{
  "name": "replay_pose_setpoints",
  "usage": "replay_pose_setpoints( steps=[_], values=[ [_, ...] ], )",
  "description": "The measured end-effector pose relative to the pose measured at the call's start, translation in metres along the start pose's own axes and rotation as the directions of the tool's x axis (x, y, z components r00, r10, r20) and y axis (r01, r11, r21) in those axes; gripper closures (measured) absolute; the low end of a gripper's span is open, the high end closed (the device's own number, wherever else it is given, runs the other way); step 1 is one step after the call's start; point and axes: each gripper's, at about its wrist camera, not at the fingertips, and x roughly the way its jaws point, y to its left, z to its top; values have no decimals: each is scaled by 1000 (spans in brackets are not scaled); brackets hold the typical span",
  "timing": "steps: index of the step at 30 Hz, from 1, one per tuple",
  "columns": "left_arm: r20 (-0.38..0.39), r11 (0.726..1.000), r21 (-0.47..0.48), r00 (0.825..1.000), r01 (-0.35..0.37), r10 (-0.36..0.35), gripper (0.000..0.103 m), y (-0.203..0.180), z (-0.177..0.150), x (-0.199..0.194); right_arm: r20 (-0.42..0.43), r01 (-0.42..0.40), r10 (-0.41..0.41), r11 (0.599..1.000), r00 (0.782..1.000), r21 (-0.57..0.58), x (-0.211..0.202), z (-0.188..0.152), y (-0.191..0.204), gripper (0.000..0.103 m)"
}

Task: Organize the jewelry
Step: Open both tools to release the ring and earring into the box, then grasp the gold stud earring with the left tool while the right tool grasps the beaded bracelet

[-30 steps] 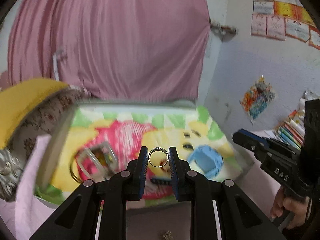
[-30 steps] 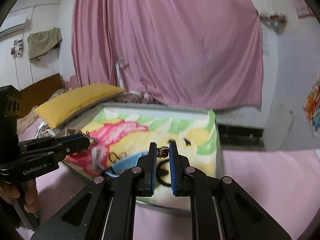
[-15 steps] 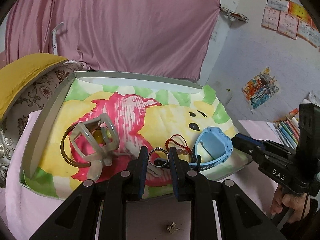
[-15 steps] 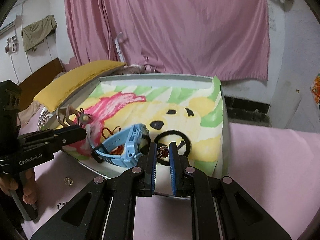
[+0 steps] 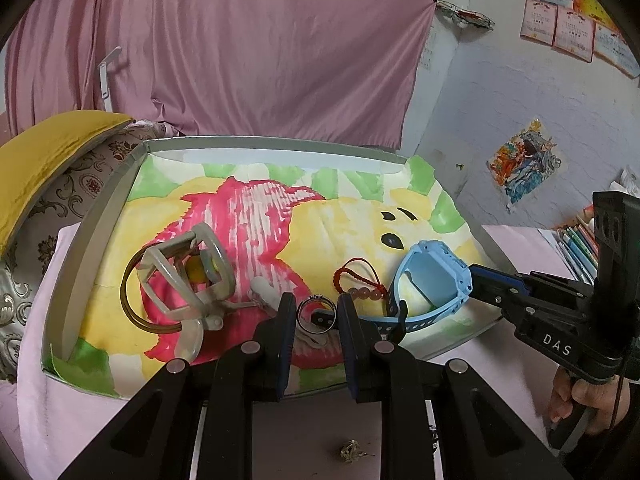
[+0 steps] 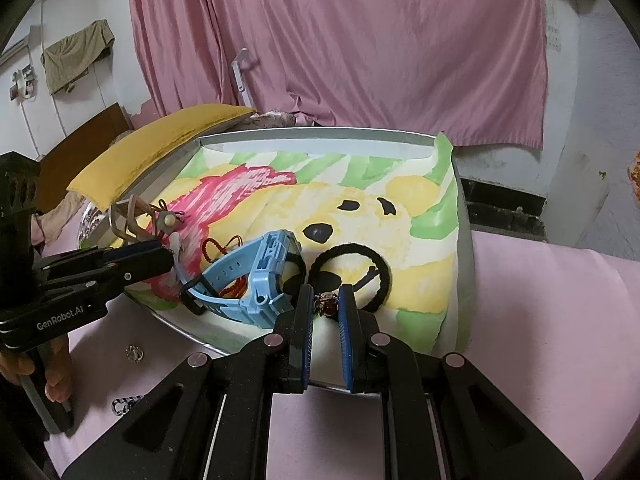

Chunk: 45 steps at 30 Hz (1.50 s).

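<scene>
My left gripper [image 5: 317, 314] is shut on a silver ring [image 5: 316, 315] and holds it low over the near edge of the cloth-lined tray [image 5: 96, 220]. My right gripper [image 6: 326, 305] is shut on a small red-bead earring [image 6: 329, 307] over the tray's near right part [image 6: 464, 264]. In the tray lie a blue watch [image 5: 432, 280] [image 6: 256, 284], a red cord bracelet [image 5: 356, 278], a grey hair claw [image 5: 188, 280], a brown bangle [image 5: 130, 300] and a black hair tie [image 6: 352, 268].
A small metal earring [image 5: 351, 451] [image 6: 134, 353] lies on the pink cloth in front of the tray. A patterned black-and-white piece [image 6: 122, 404] lies nearer me. A yellow cushion [image 5: 44, 152] sits left of the tray. Books [image 5: 580, 240] stand at the right.
Both grippers have moved forward and down toward the tray with their pieces still held. The tray and its contents now fill more of both views.
</scene>
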Motion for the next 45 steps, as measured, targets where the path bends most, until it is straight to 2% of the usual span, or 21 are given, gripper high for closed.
replay_pose_setpoints(
  steps=[4, 7, 10, 13, 15, 17, 19, 21, 23, 26, 29, 32, 40, 42, 45],
  values=[
    [3, 1000, -2, 1000, 6, -6, 83, 0, 0, 0, 7, -8, 8, 1000, 1000, 5, -2, -1, -1, 89],
    [12, 1000, -8, 1000, 20, -20, 83, 1, 0, -1, 29, 1, -1, 1000, 1000, 11, -6, -1, -2, 79],
    [26, 999, -11, 999, 32, -32, 77, 2, -1, -5, 65, 0, -2, 1000, 998, 27, -13, -3, -4, 70],
    [51, 999, -15, 998, 33, -32, 64, 4, -3, -11, 112, -13, 9, 999, 994, 36, -23, -4, -6, 61],
    [74, 999, -25, 997, 33, -31, 52, 7, -4, -16, 151, -15, 9, 999, 988, 38, -31, -6, -6, 53],
    [104, 999, -38, 994, 34, -30, 44, 11, -5, -24, 204, 1, -7, 999, 979, 32, -42, -9, -3, 50],
    [133, 999, -44, 991, 31, -25, 39, 13, -7, -30, 255, -8, 0, 999, 967, 31, -53, -12, -2, 41],
    [167, 999, -43, 986, 26, -18, 30, 13, -8, -38, 298, -16, 6, 999, 955, 30, -62, -14, -2, 25],
    [212, 999, -42, 977, 11, -2, 20, 13, -11, -47, 334, -11, 3, 1000, 942, 24, -69, -16, 0, 20],
    [290, 999, -40, 957, -1, 13, 11, 12, -15, -62, 377, 8, -13, 1000, 926, 15, -78, -18, 2, 8],
    [347, 999, -39, 938, -9, 22, 1, 11, -19, -74, 421, 22, -21, 1000, 907, 1, -88, -21, 5, 5],
    [387, 999, -35, 922, -7, 20, 1, 10, -22, -83, 462, 42, -29, 999, 886, -18, -98, -25, 9, 2],
    [429, 999, -33, 903, -12, 25, 1, 9, -30, -97, 560, 76, -26, 995, 828, -67, -125, -39, 21, 2],
    [425, 999, -28, 905, -15, 26, 1, 9, -33, -101, 579, 74, -25, 995, 815, -61, -134, -43, 21, 2],
    [396, 1000, -15, 918, -11, 16, 1, 8, -39, -105, 576, 64, -27, 997, 817, -45, -142, -47, 21, 2]
  ],
)
